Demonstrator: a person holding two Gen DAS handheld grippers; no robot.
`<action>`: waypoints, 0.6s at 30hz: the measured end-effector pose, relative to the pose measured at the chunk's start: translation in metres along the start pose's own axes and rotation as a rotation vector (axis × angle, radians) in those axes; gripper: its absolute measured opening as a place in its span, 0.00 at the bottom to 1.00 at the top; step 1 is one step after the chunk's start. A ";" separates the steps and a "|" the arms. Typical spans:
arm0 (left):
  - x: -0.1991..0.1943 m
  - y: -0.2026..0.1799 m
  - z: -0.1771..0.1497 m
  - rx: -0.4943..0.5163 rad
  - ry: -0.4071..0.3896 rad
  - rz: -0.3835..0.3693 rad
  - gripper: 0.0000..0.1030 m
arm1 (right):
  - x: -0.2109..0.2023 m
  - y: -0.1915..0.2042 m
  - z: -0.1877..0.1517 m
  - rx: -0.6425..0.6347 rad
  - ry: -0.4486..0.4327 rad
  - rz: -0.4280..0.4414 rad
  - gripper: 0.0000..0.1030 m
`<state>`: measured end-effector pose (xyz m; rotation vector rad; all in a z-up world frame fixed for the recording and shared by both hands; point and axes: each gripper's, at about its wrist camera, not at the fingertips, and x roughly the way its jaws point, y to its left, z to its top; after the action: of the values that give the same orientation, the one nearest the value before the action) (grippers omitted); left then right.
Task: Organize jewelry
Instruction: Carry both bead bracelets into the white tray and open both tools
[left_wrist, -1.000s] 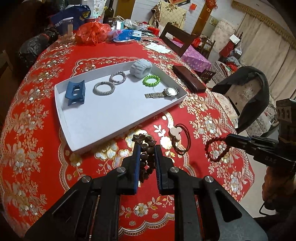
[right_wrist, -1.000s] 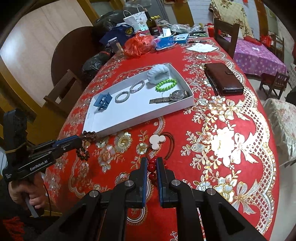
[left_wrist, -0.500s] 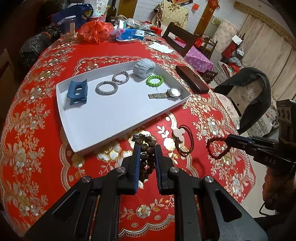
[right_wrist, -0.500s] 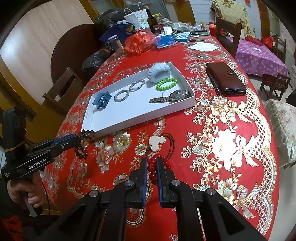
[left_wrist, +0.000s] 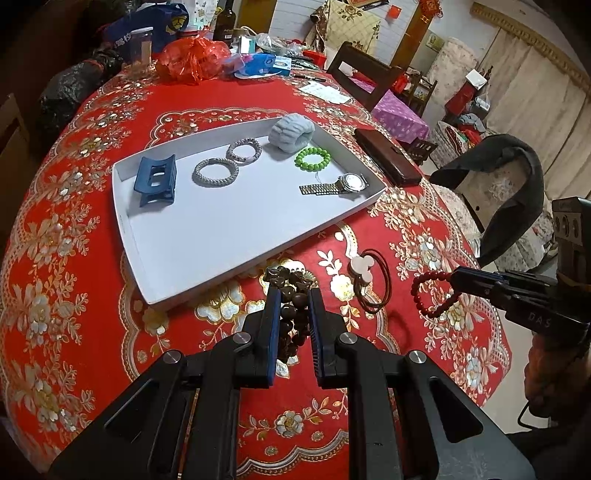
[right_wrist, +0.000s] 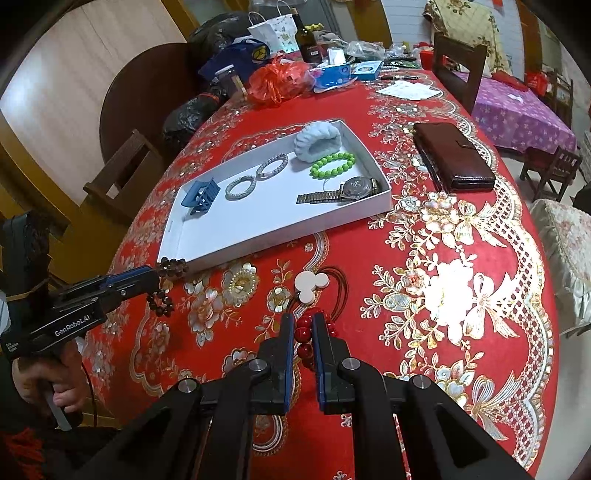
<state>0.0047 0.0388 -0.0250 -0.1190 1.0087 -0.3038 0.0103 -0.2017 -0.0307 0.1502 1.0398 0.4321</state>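
My left gripper (left_wrist: 293, 291) is shut on a dark brown bead bracelet (left_wrist: 291, 317), held just above the red cloth near the white tray's (left_wrist: 221, 229) front edge. My right gripper (right_wrist: 303, 319) is shut on a red bead bracelet (right_wrist: 303, 332), which hangs from its tips (left_wrist: 424, 295) to the right. The tray holds a blue hair claw (left_wrist: 155, 181), two grey braided ties (left_wrist: 216, 171), a pale blue scrunchie (left_wrist: 291, 133), a green bead bracelet (left_wrist: 313, 158) and a watch (left_wrist: 347, 183). A brown hair tie with a white mouse-shaped charm (left_wrist: 360, 267) lies on the cloth between the grippers.
A brown wallet (left_wrist: 388, 162) lies right of the tray. A red plastic bag (left_wrist: 192, 61), a bottle (right_wrist: 308, 40), boxes and papers crowd the table's far end. Wooden chairs (right_wrist: 125, 177) stand around the table. A hand (right_wrist: 44, 380) holds the left gripper.
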 end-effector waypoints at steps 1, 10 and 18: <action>-0.001 0.001 0.000 -0.003 -0.003 0.000 0.13 | 0.001 0.000 0.002 -0.003 0.003 0.000 0.09; -0.004 0.007 0.015 -0.038 -0.036 -0.006 0.13 | 0.005 -0.003 0.028 -0.026 -0.013 0.005 0.09; 0.001 0.016 0.045 -0.046 -0.088 0.000 0.13 | 0.007 0.008 0.075 -0.092 -0.053 0.017 0.08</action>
<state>0.0461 0.0516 -0.0052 -0.1726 0.9290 -0.2726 0.0757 -0.1850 0.0044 0.0880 0.9651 0.4883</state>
